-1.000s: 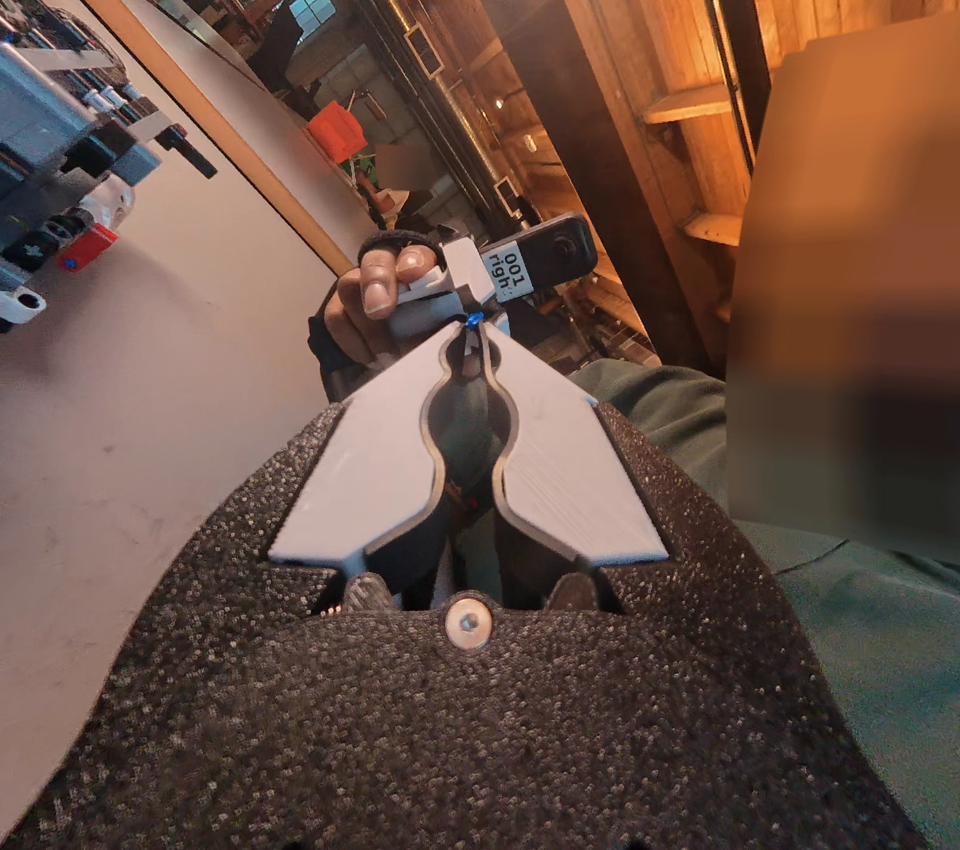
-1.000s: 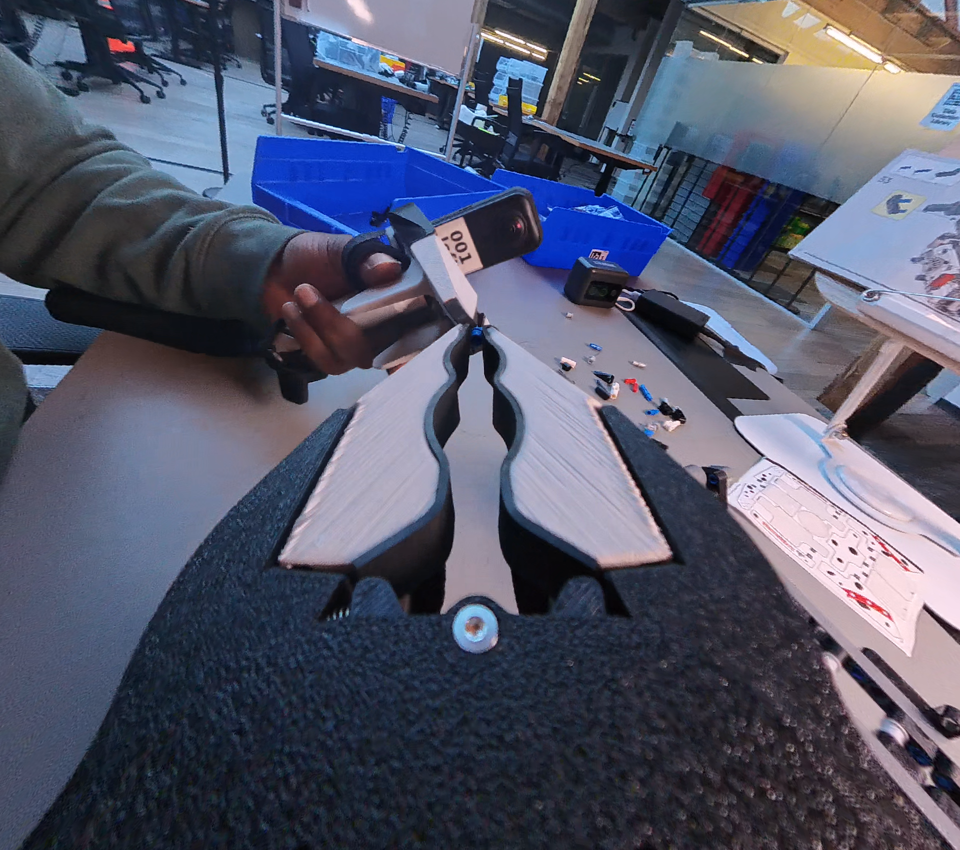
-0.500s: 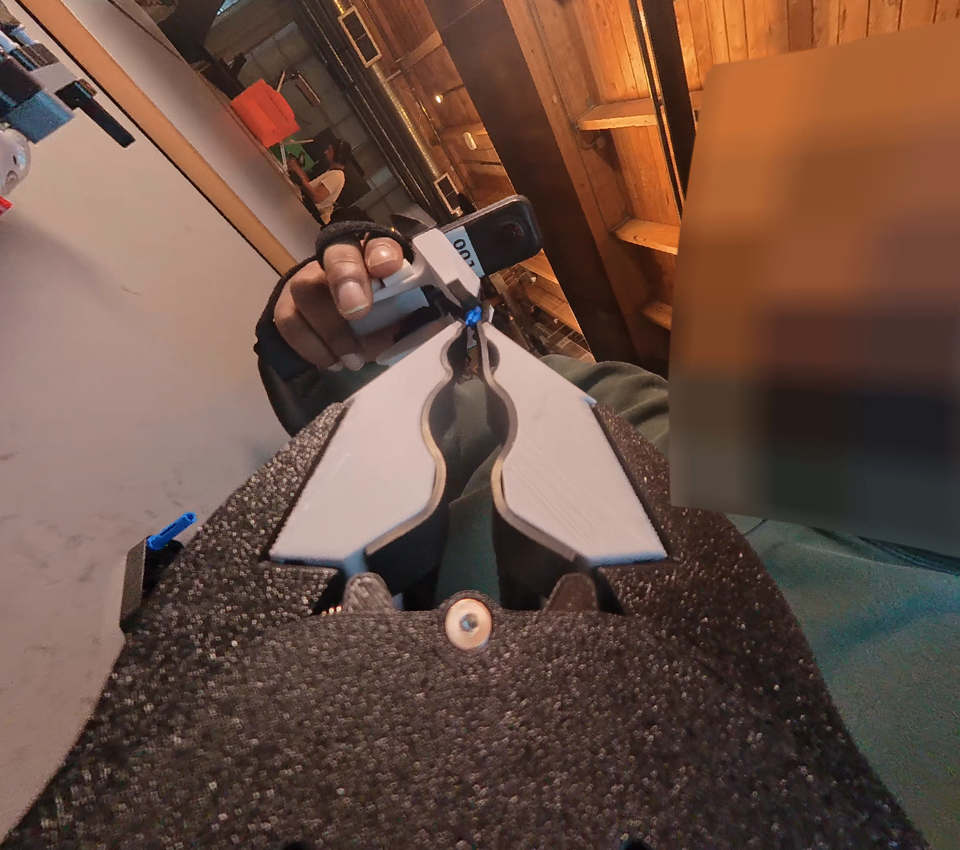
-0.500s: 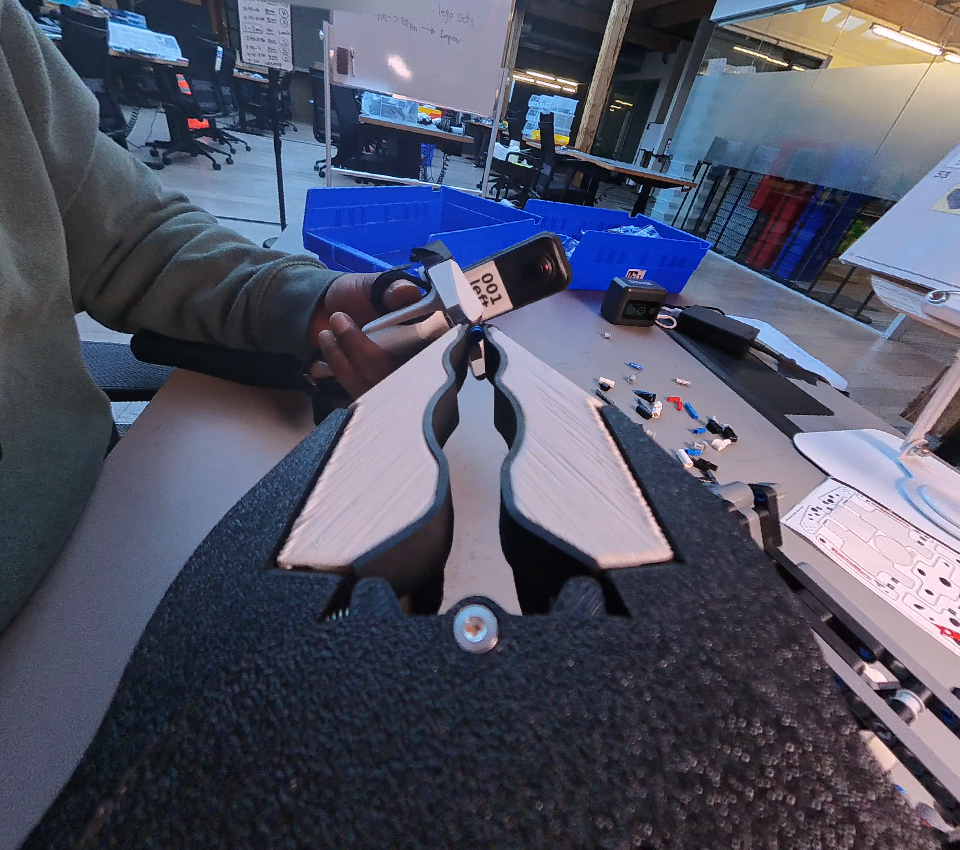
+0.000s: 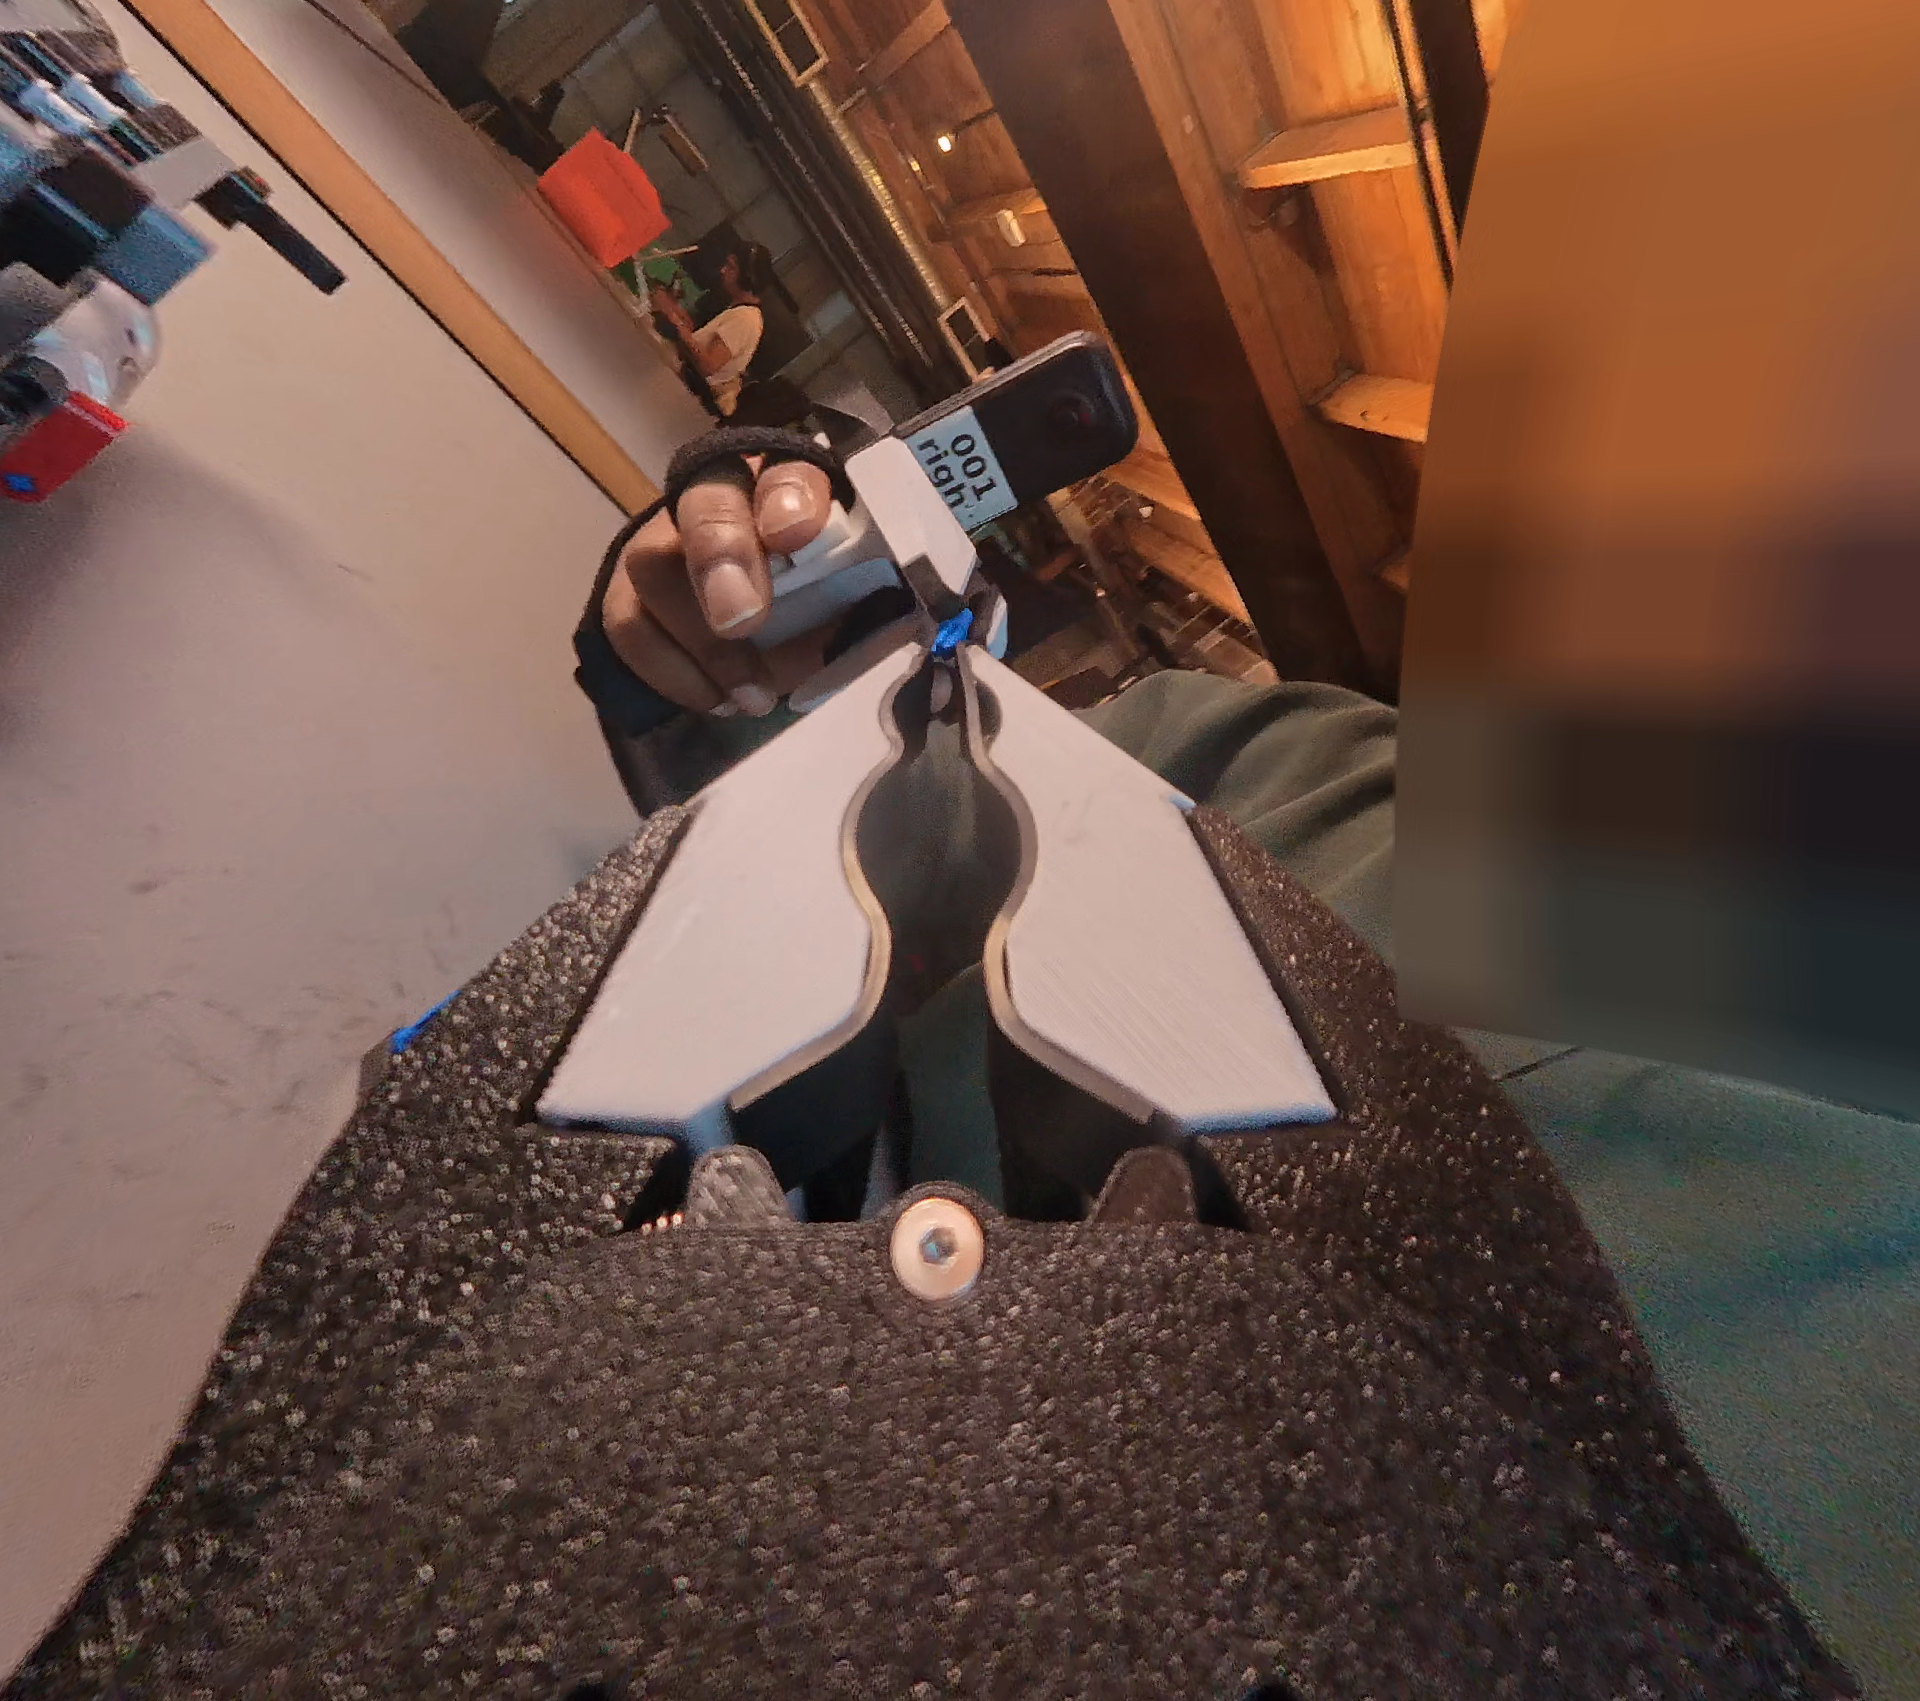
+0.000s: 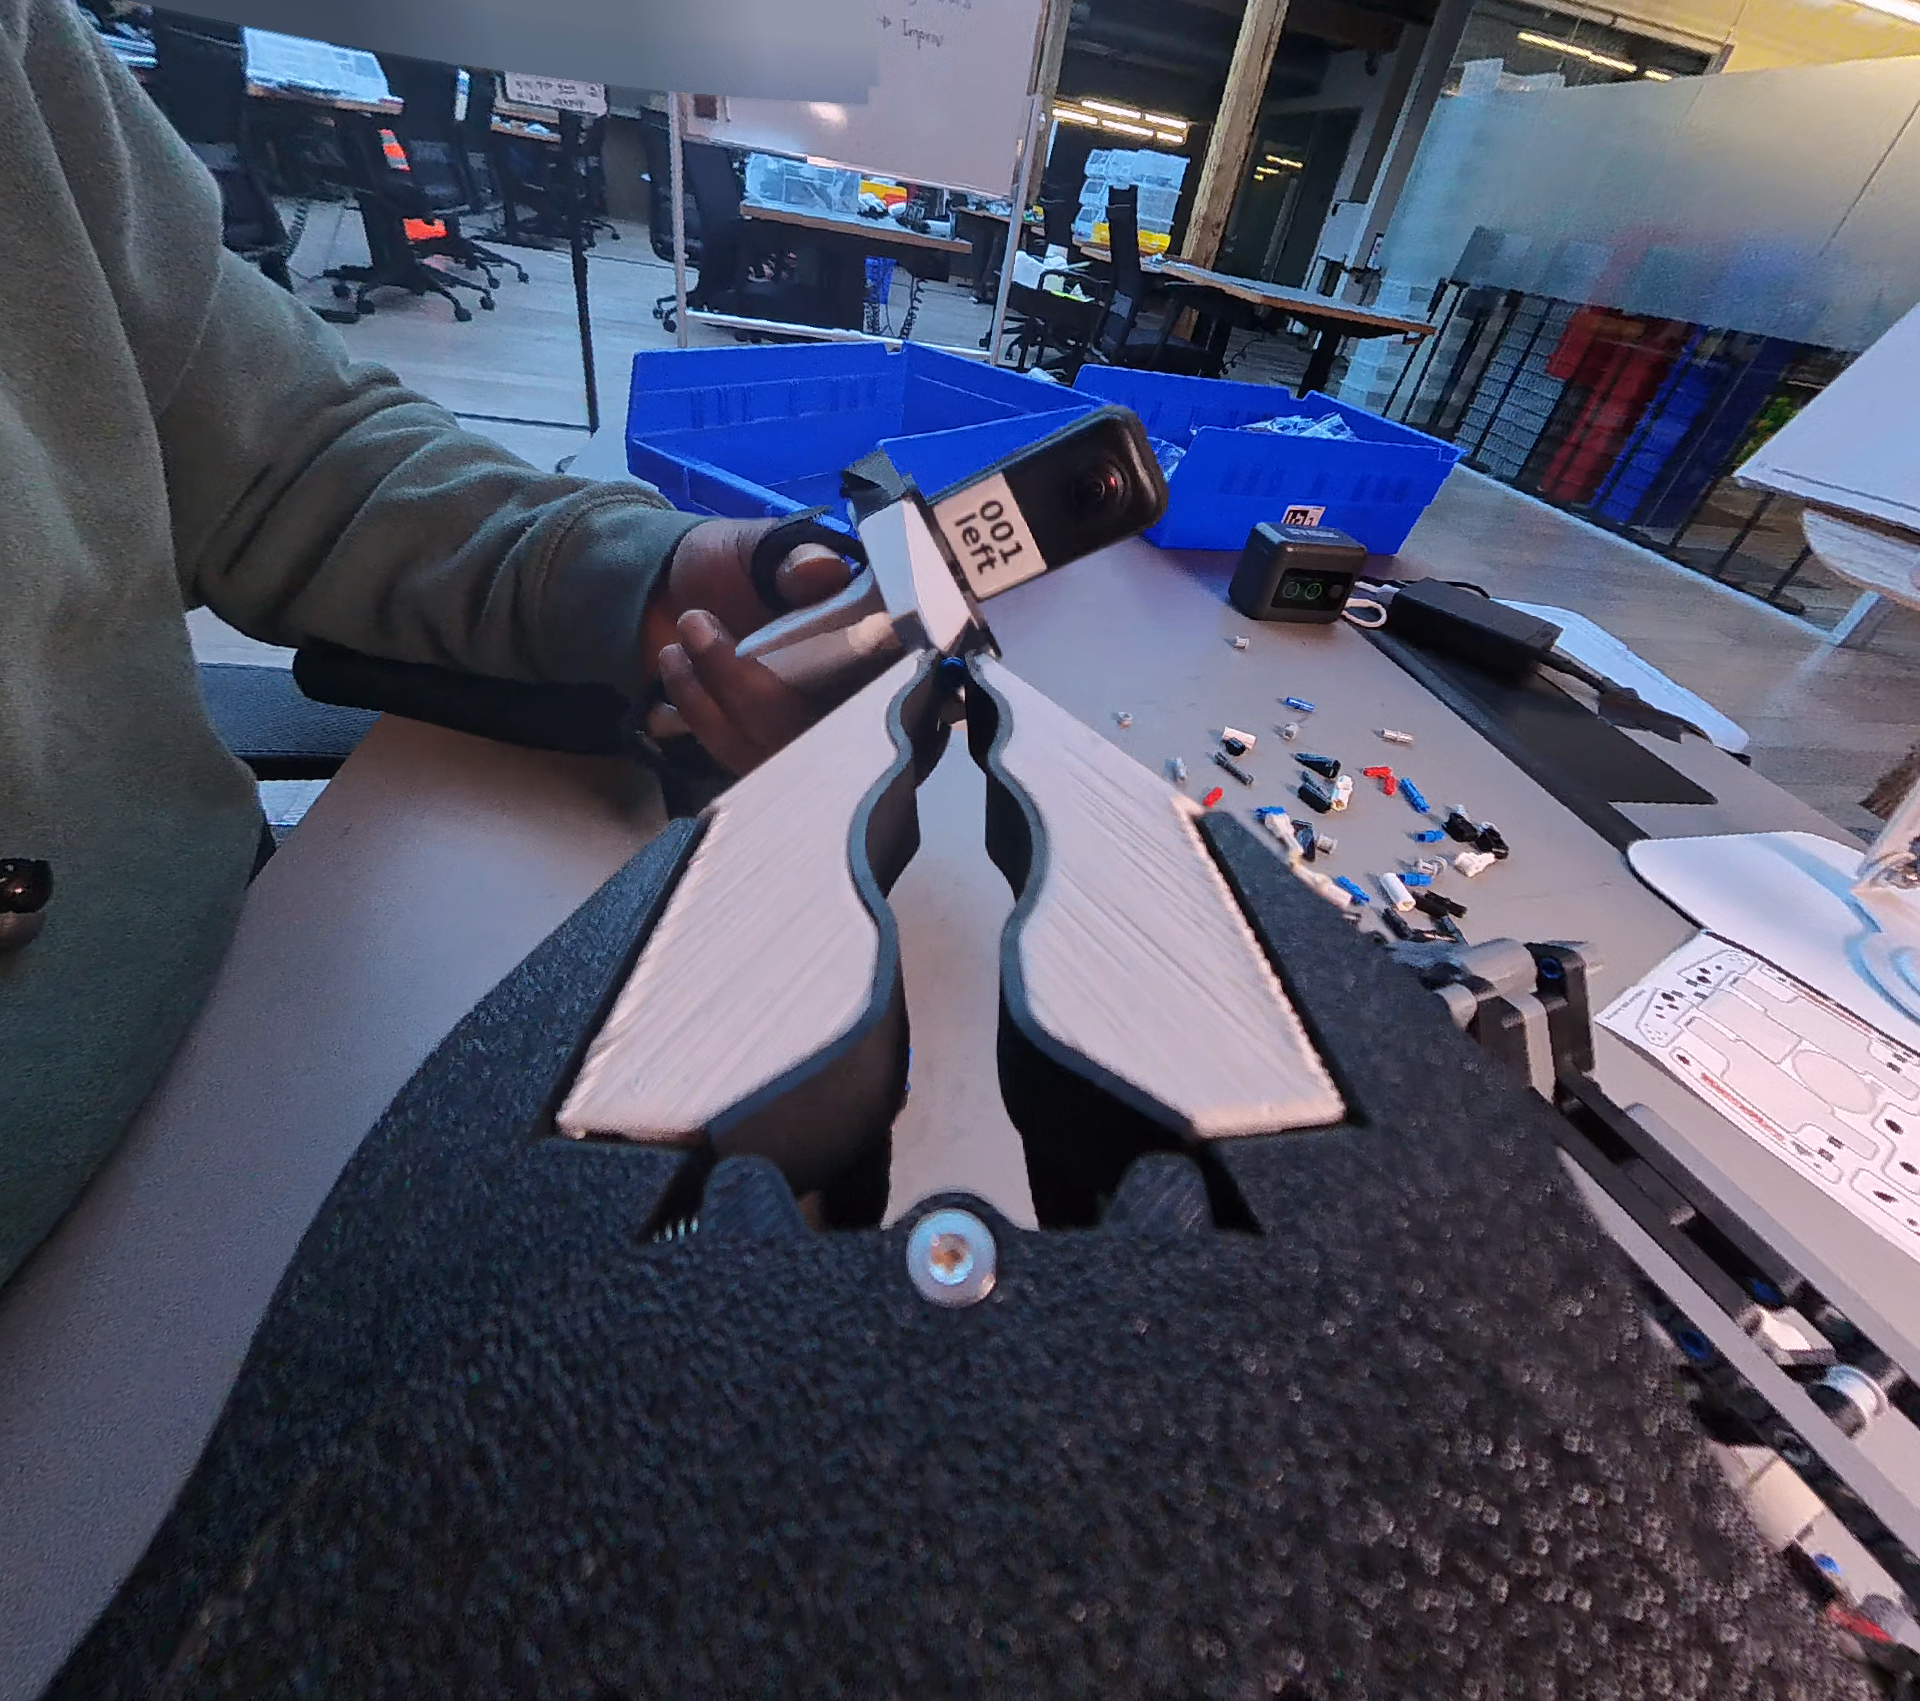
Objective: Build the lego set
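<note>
Between both tools' point(image 5: 943, 664) tips, a tiny blue piece point(image 5: 950, 635), mostly hidden.

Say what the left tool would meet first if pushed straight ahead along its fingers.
Most likely the right tool: its tips sit right at the left tool's tips, with a small blue piece at the junction. Contact cannot be confirmed.

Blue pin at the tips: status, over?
Left hand-held gripper and right hand-held gripper tip to tip, both closed around small blue pin. Held above table. Nothing between them.
</note>
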A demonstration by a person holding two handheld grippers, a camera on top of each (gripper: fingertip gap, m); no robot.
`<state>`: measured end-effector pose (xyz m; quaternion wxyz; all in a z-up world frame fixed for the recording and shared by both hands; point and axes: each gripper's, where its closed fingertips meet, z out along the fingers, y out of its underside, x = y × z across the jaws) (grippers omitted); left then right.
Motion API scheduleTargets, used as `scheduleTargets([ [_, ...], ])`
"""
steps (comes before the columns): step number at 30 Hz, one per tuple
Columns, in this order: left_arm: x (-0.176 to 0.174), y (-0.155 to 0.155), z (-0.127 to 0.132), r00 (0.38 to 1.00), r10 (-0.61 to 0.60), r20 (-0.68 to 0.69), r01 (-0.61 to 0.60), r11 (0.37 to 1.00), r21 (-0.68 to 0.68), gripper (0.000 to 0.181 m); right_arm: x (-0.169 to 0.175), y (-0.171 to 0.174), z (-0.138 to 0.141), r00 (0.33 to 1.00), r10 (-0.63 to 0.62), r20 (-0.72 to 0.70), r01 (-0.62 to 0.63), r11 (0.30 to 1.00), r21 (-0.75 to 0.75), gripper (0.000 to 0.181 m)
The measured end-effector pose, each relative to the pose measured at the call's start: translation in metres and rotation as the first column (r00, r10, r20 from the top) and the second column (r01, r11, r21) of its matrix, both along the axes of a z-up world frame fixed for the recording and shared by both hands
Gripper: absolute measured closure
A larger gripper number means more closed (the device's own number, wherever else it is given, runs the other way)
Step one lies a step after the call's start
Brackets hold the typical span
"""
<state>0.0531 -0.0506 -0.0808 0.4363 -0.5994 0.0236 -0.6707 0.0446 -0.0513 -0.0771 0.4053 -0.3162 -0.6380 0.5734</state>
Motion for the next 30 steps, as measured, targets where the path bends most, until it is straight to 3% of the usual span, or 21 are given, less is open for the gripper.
scheduleTargets([
  [3,-0.006,0.003,-0.014,0.975,0.063,-0.215,-0.060,0.998,0.018,0.170,-0.003,0.002,-0.009,0.999,-0.005,0.048,0.005,1.000,0.012,0.177],
  [5,-0.014,0.003,-0.031,0.898,0.096,-0.430,-0.084,0.995,0.046,0.166,-0.003,0.001,-0.020,0.995,0.007,0.104,-0.010,0.999,0.037,0.177],
  [6,-0.020,0.003,-0.046,0.819,0.110,-0.563,-0.092,0.994,0.059,0.166,-0.003,0.000,-0.029,0.988,0.020,0.154,-0.029,0.998,0.056,0.177],
  [9,-0.040,-0.002,-0.101,0.495,0.093,-0.864,-0.080,0.995,0.061,0.161,-0.006,-0.003,-0.062,0.951,0.031,0.308,-0.078,0.987,0.143,0.177],
  [11,-0.038,-0.009,-0.124,0.378,0.045,-0.925,-0.038,0.999,0.034,0.157,-0.008,-0.007,-0.077,0.927,0.037,0.372,-0.115,0.975,0.191,0.178],
  [13,-0.032,-0.014,-0.141,0.314,-0.007,-0.949,0.002,1.000,-0.006,0.154,-0.010,-0.010,-0.084,0.909,0.046,0.414,-0.148,0.965,0.217,0.177],
  [23,-0.029,-0.011,-0.145,0.204,0.063,-0.977,0.037,0.997,0.072,0.161,-0.016,-0.009,-0.099,0.833,0.040,0.552,-0.250,0.917,0.312,0.177],
  [30,-0.027,-0.011,-0.145,0.219,0.076,-0.973,0.070,0.993,0.093,0.165,-0.012,-0.015,-0.112,0.748,0.049,0.662,-0.374,0.856,0.358,0.177],
])
